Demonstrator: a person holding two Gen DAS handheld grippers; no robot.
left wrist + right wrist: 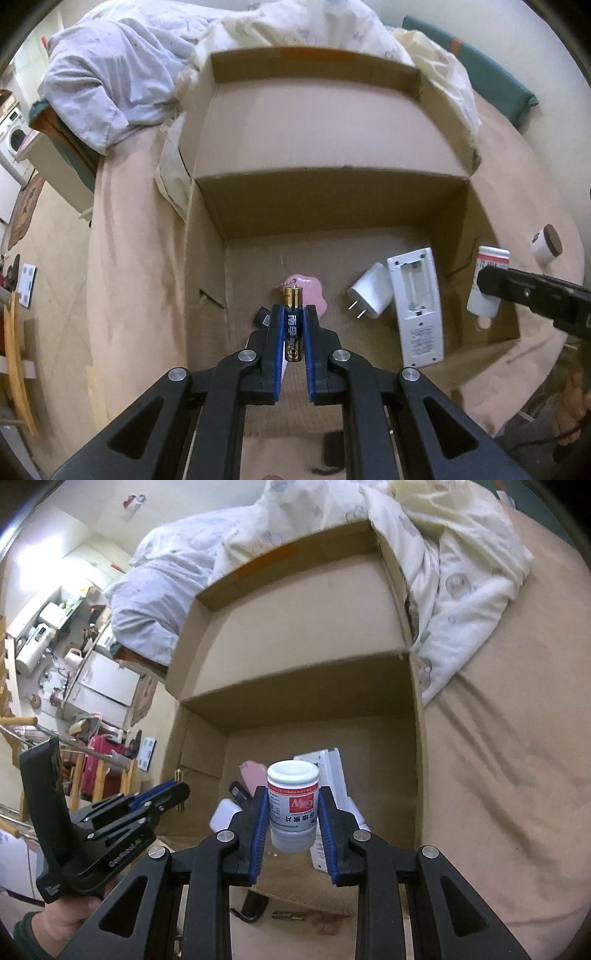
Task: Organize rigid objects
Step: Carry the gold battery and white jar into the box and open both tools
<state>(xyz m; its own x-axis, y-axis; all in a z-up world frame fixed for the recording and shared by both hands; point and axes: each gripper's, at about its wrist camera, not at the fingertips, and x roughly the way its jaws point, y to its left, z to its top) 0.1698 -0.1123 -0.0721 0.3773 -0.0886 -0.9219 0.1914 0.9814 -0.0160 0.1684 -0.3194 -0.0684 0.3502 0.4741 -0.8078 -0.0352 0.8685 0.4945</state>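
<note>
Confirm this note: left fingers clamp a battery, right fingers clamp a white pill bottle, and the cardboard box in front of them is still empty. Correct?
One error: the cardboard box is not empty. The left wrist view shows a white charger plug, a white remote lying back-up and a pink item on its floor. The battery and the white pill bottle are clamped as noted.

The battery [293, 325] is dark blue and gold. The bottle [293, 805] is white with a red label band. In the brown cardboard box [325, 206] lie a pink piece [314, 290] at twelve o'clock of the battery, a white charger [369, 295] and a white remote [417, 306]. The bedsheet [498, 757] is tan.
</note>
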